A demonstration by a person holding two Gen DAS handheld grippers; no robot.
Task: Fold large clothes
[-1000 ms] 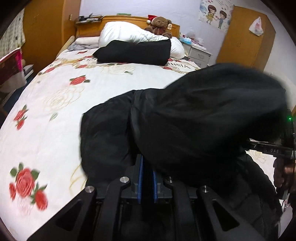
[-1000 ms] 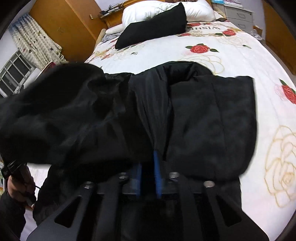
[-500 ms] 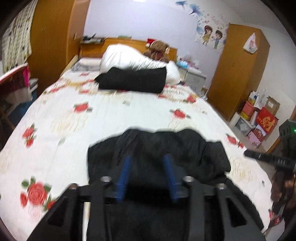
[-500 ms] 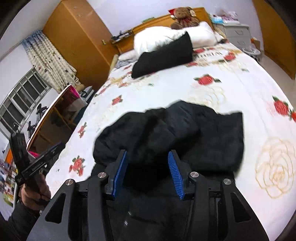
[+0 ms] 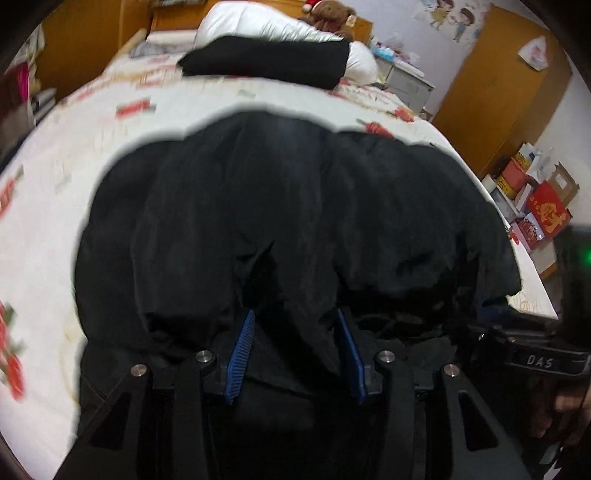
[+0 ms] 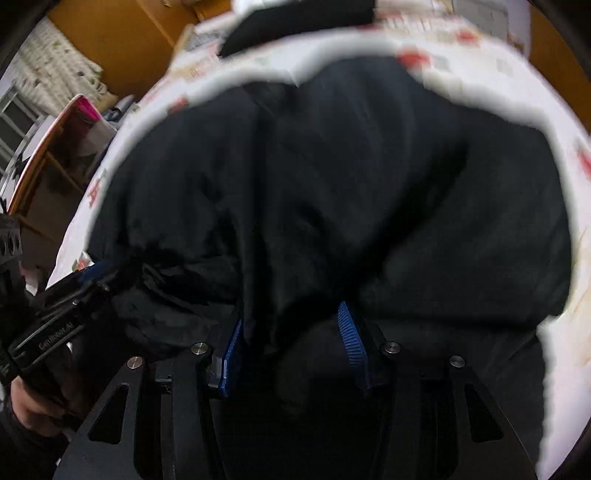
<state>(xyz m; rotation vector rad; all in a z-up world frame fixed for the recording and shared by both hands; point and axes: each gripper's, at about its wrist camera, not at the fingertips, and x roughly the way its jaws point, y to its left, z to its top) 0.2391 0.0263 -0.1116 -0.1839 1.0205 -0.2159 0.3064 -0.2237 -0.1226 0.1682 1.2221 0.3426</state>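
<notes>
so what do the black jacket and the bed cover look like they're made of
Black jacket: likely a smooth synthetic shell with padding; it has a faint sheen and puffy, soft folds. Bed cover: seems a matte woven cotton-like fabric, white with printed red roses; blur leaves the weave unclear.

Near foreground: bulky black padded jacket (image 5: pixel 295 221) fills the bed's near half.
Left of jacket: bare rose-printed white bedsheet (image 5: pixel 48 192), open to pass.
Far end: long black folded bundle (image 5: pixel 266 64) lying across, white pillow (image 5: pixel 258 27) behind.
Right bedside: red and cardboard boxes (image 5: pixel 535 199) crowd the floor.
</notes>
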